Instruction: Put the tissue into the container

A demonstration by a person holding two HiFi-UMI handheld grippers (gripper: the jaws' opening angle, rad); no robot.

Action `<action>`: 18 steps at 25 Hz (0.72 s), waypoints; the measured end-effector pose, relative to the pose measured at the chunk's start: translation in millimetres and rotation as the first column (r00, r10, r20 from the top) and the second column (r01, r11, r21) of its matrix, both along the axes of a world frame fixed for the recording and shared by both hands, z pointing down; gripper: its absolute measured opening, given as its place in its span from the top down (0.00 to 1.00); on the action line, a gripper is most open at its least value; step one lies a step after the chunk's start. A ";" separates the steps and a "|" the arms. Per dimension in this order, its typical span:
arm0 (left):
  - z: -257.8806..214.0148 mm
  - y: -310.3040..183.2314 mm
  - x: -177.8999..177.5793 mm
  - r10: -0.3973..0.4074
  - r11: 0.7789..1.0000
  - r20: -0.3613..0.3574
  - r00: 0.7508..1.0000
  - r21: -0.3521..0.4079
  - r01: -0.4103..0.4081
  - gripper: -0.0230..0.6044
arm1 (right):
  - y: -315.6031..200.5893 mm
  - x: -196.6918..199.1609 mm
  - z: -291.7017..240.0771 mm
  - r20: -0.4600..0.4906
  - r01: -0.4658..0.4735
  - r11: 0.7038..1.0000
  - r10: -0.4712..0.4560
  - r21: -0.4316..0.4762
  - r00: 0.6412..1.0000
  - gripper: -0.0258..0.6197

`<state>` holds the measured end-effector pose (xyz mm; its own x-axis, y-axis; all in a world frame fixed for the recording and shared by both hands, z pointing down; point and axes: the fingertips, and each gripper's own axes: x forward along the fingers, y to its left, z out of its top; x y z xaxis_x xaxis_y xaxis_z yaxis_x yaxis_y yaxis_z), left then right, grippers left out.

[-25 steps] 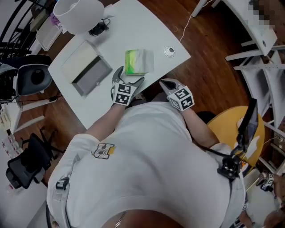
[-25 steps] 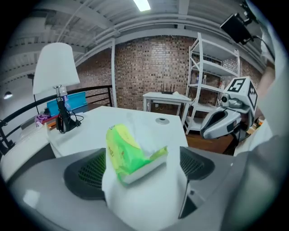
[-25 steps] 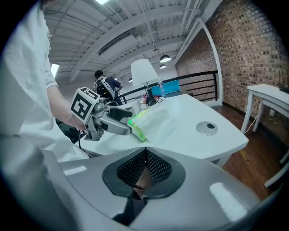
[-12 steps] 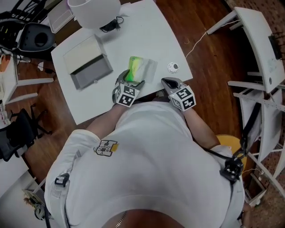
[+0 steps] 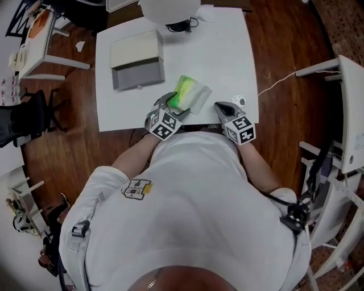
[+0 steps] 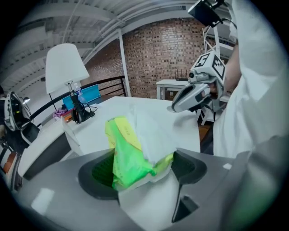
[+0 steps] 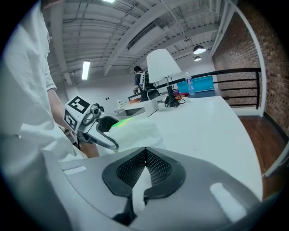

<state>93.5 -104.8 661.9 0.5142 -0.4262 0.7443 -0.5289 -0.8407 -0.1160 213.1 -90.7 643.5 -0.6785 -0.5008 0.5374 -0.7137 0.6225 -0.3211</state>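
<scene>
The tissue pack (image 5: pixel 190 95), green with white wrapping, sits on the white table (image 5: pixel 227 51) near its front edge. My left gripper (image 5: pixel 172 104) has it between its jaws, which are closing, and the pads press on its near end. In the left gripper view the pack (image 6: pixel 128 155) is crumpled between the two pads and tips up. The container (image 5: pixel 139 74), a grey box with its pale lid open, stands further back to the left. My right gripper (image 5: pixel 223 108) hovers at the table's front edge, shut and empty, to the right of the pack.
A white lamp (image 5: pixel 169 8) with a dark base and cable stands at the table's far edge. A small round object (image 5: pixel 239 101) lies near the front right corner. Brown wooden floor surrounds the table, with chairs and white desks around it.
My left gripper moved forward onto the tissue pack and its jaws narrowed round it; the pack now tips up. The right gripper stays shut beside it. The head view swung round.
</scene>
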 end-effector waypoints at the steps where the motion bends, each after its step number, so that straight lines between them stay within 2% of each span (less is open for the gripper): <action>1: -0.9 6.1 -8.4 -0.007 1.000 0.011 1.000 -0.002 0.007 0.40 | -1.9 -7.0 0.6 0.007 0.026 1.000 -0.026 0.000 1.000 0.96; 5: -3.7 30.6 -56.8 -0.093 0.996 0.038 0.995 -0.006 0.094 0.40 | -11.2 -45.9 0.0 0.028 0.159 0.987 -0.159 0.008 0.987 0.96; 8: -8.6 43.5 -103.3 -0.166 0.986 0.048 0.985 -0.001 0.166 0.40 | -16.6 -82.1 -5.8 0.039 0.236 0.972 -0.237 0.020 0.971 0.96; 12: -22.8 47.5 -163.4 -0.224 0.975 0.050 0.973 0.011 0.224 0.40 | -21.7 -140.4 -21.2 0.037 0.331 0.942 -0.333 0.057 0.942 0.96; 14: -27.8 49.2 -189.4 -0.227 0.974 0.053 0.972 0.020 0.226 0.40 | -22.8 -171.0 -29.0 0.035 0.365 0.928 -0.368 0.076 0.929 0.96; 18: -30.3 48.1 -224.3 -0.168 0.986 0.052 0.984 0.027 0.167 0.40 | -26.0 -220.9 -41.7 0.038 0.397 0.912 -0.402 0.103 0.915 0.96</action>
